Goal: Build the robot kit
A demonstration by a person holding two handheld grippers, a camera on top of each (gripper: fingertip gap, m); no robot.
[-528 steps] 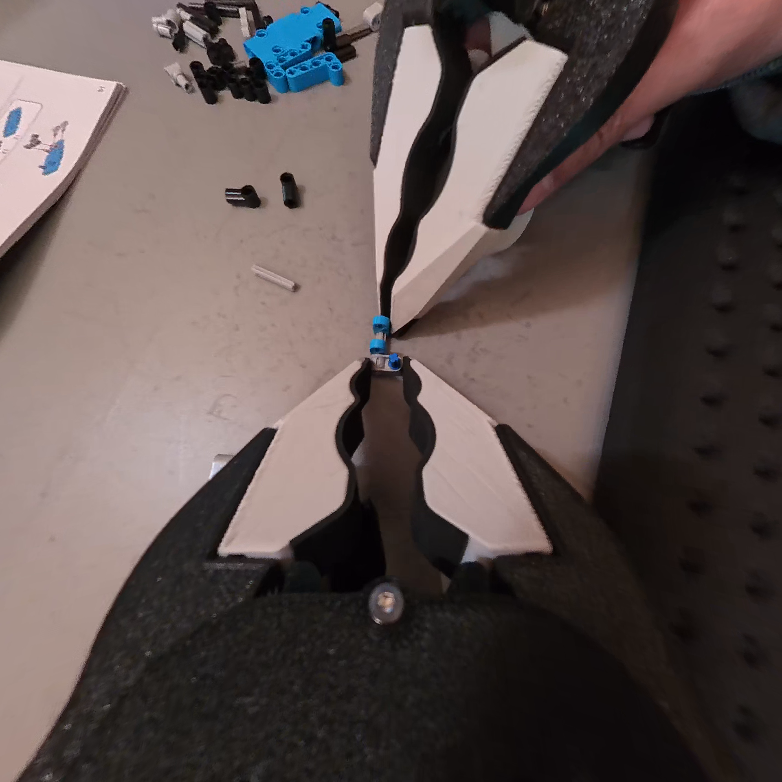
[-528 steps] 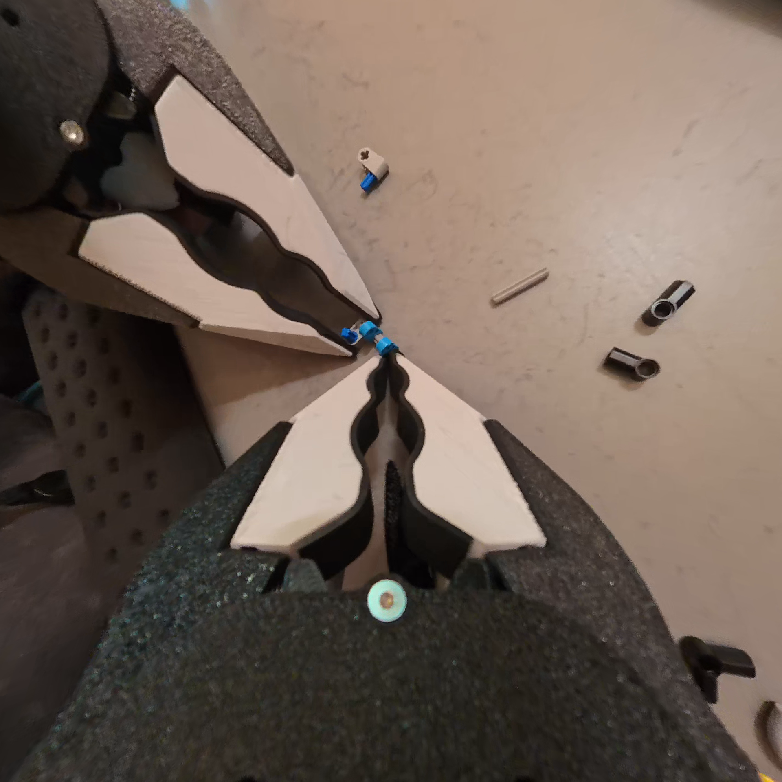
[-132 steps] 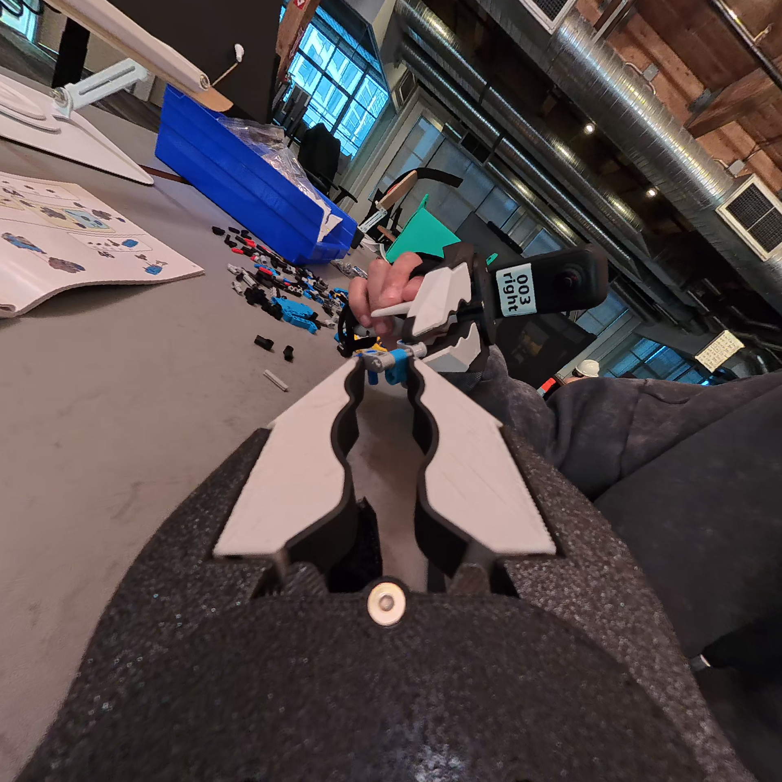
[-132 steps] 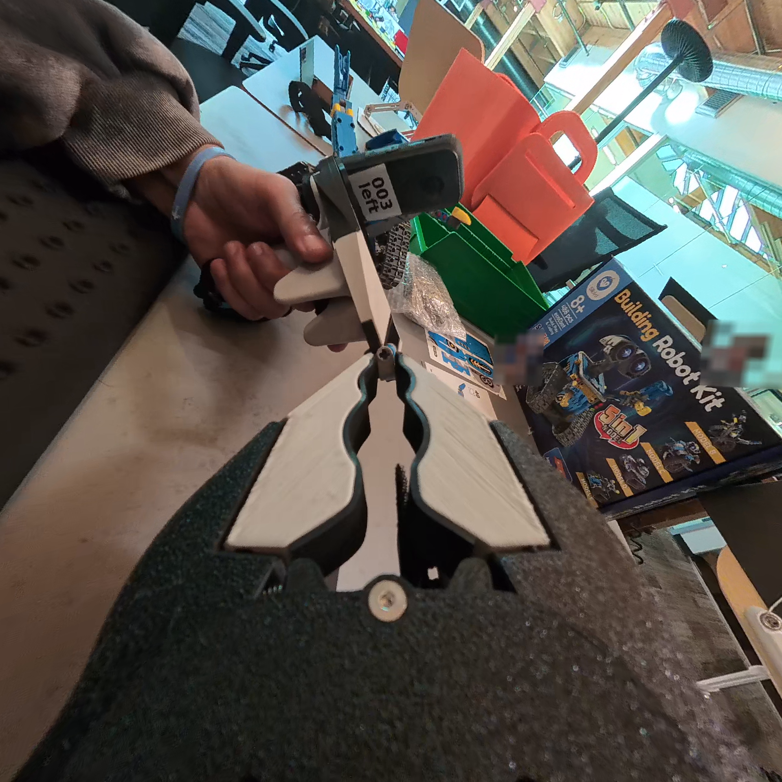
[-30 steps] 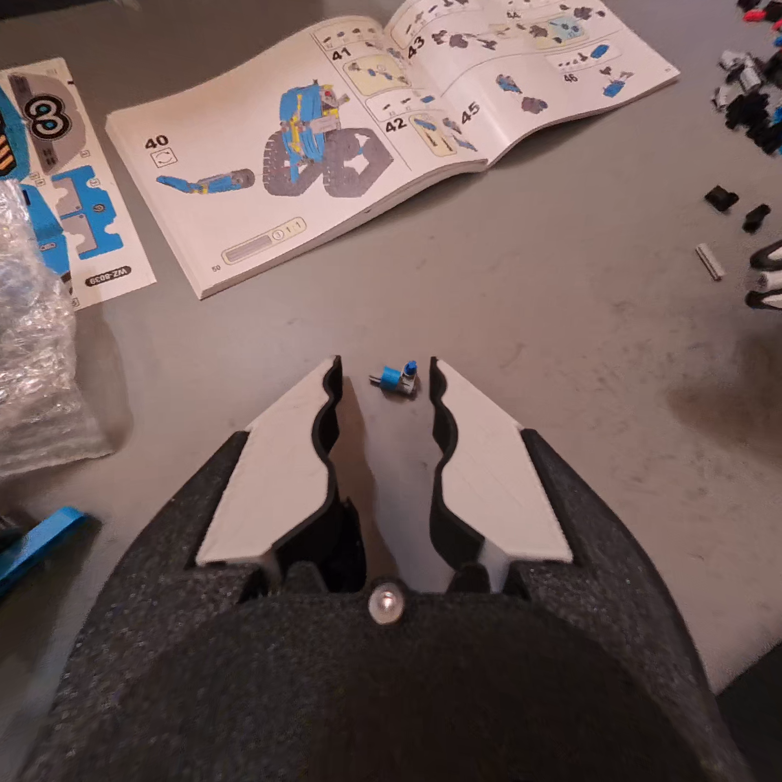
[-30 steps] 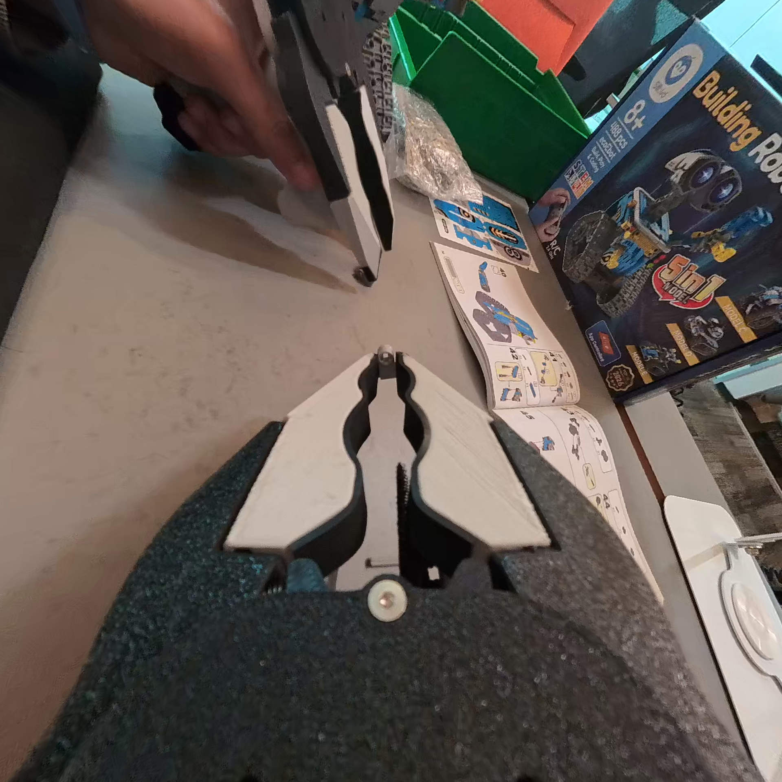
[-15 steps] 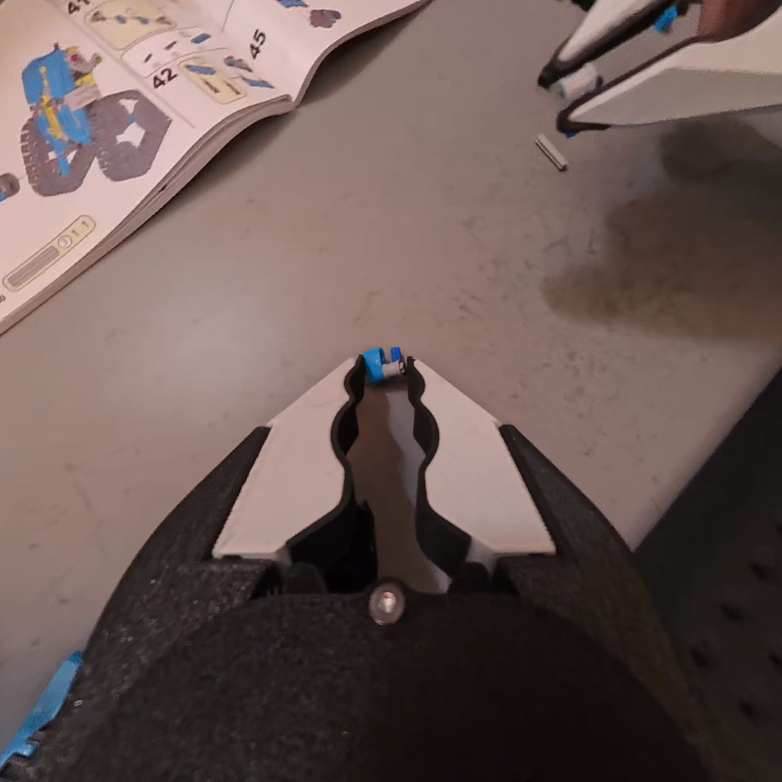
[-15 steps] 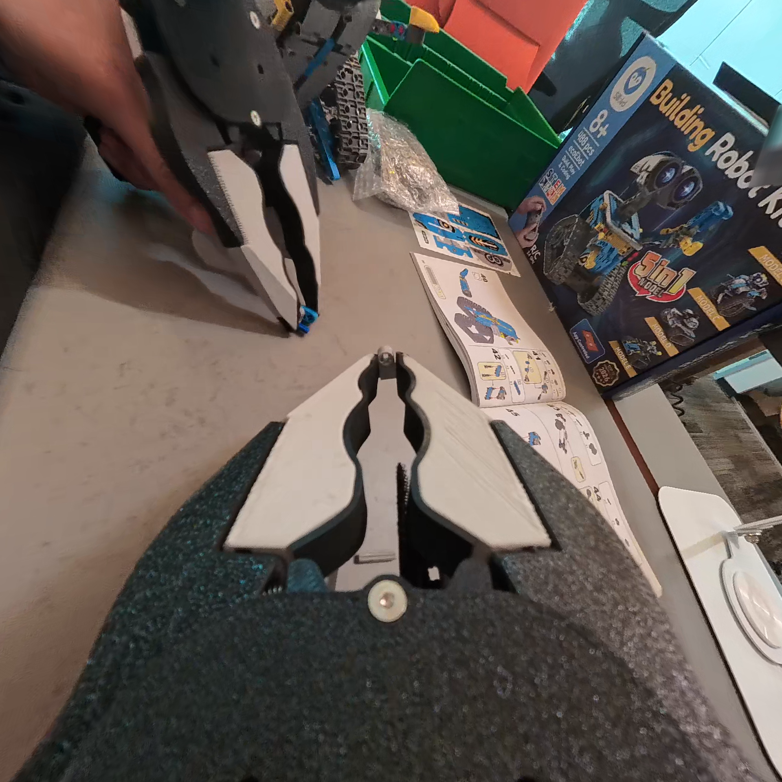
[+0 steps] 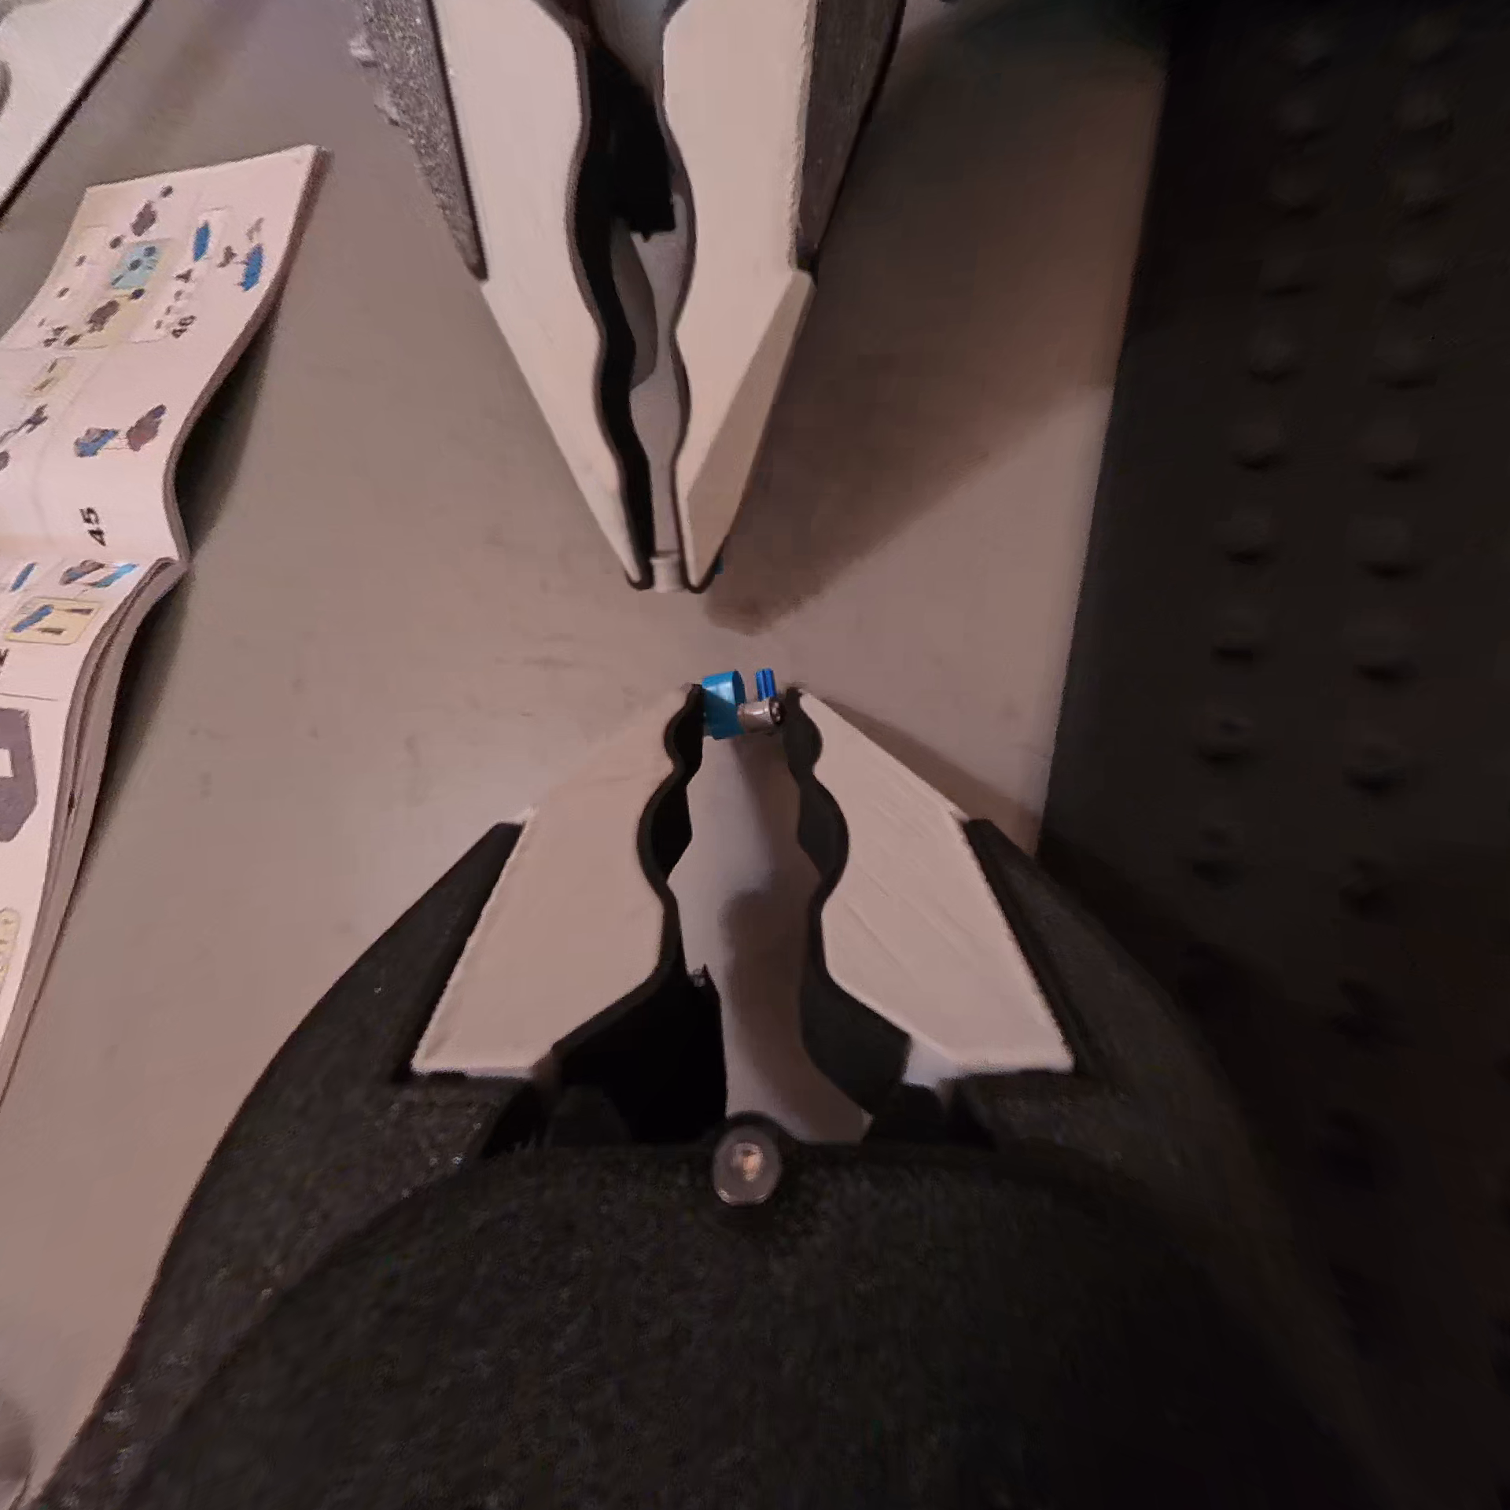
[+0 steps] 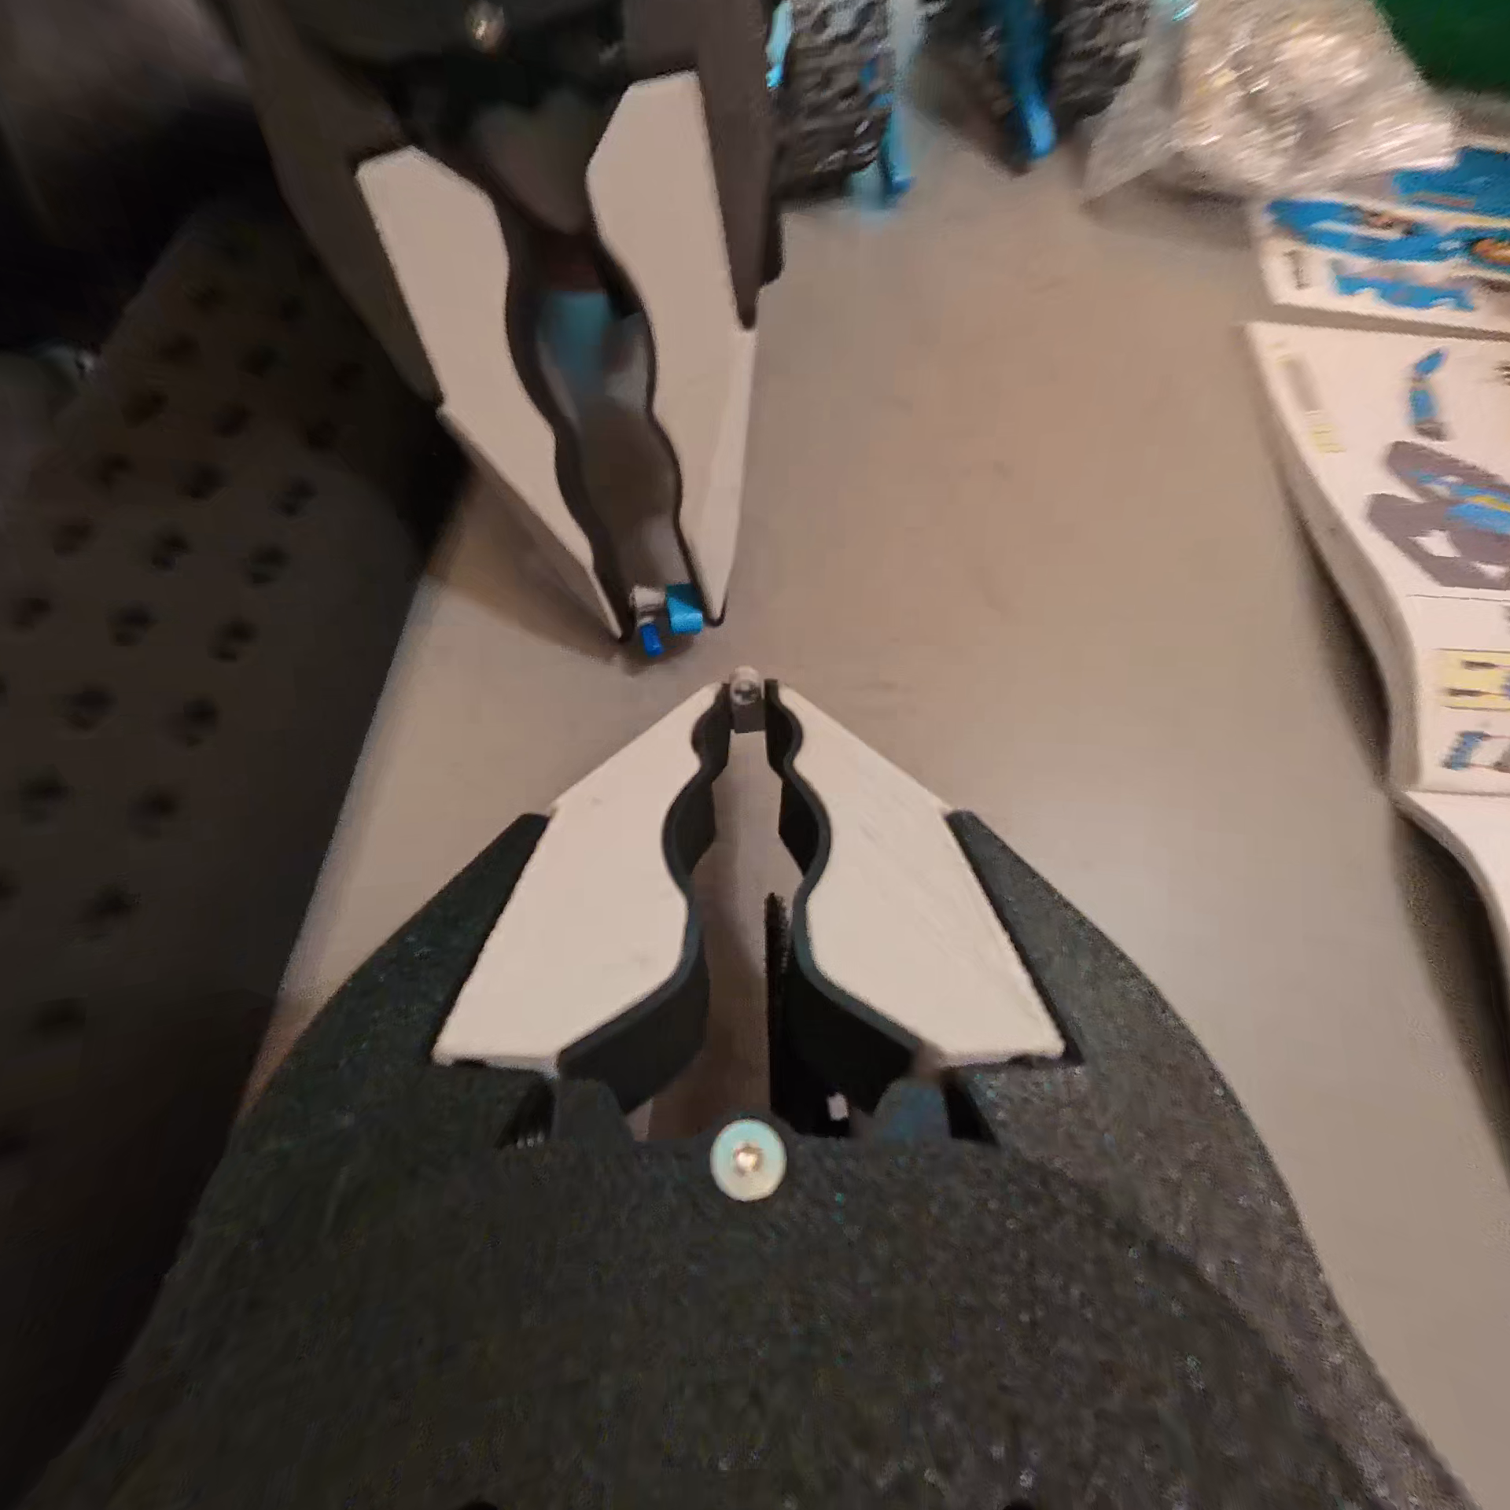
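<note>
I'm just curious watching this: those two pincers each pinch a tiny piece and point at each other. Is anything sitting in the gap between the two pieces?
Nothing visible. The left gripper pinches a small blue and grey piece; the right gripper pinches a small grey piece. Only bare table lies between them.

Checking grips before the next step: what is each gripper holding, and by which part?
Left gripper pinches the blue-and-grey connector piece endwise; right gripper pinches a small grey pin by its sides.
</note>
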